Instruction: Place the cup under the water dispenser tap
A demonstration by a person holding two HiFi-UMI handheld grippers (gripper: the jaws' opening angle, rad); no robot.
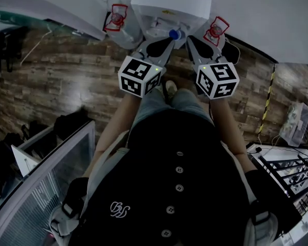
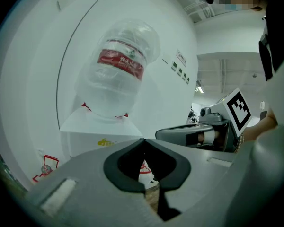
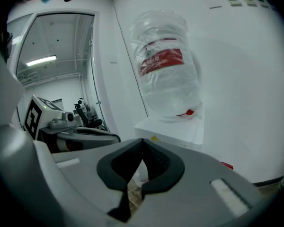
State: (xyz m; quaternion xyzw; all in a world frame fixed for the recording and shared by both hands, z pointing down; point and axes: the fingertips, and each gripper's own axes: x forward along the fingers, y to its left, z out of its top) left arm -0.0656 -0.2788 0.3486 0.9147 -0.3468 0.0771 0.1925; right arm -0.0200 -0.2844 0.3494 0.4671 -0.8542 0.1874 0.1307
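The white water dispenser (image 1: 169, 6) stands straight ahead with a blue tap (image 1: 173, 34) at its front. A clear water bottle (image 2: 120, 65) with a red label sits upside down on top of it (image 3: 165, 63). No cup shows in any view. My left gripper (image 1: 167, 42) and right gripper (image 1: 192, 41) are held side by side, pointing at the dispenser's front just short of the tap. Both are shut with their tips together and nothing between them (image 2: 144, 140) (image 3: 142, 140). Each gripper view shows the other gripper alongside (image 2: 199, 135) (image 3: 80, 132).
Red-and-white printed pieces (image 1: 115, 18) (image 1: 217, 31) sit on either side of the dispenser; I cannot tell what they are. A wood-pattern floor (image 1: 66, 81) lies below. A glass-fronted cabinet (image 1: 56, 163) stands at lower left, a wire rack (image 1: 292, 173) at lower right, and a yellow-black striped post (image 1: 269, 96) at right.
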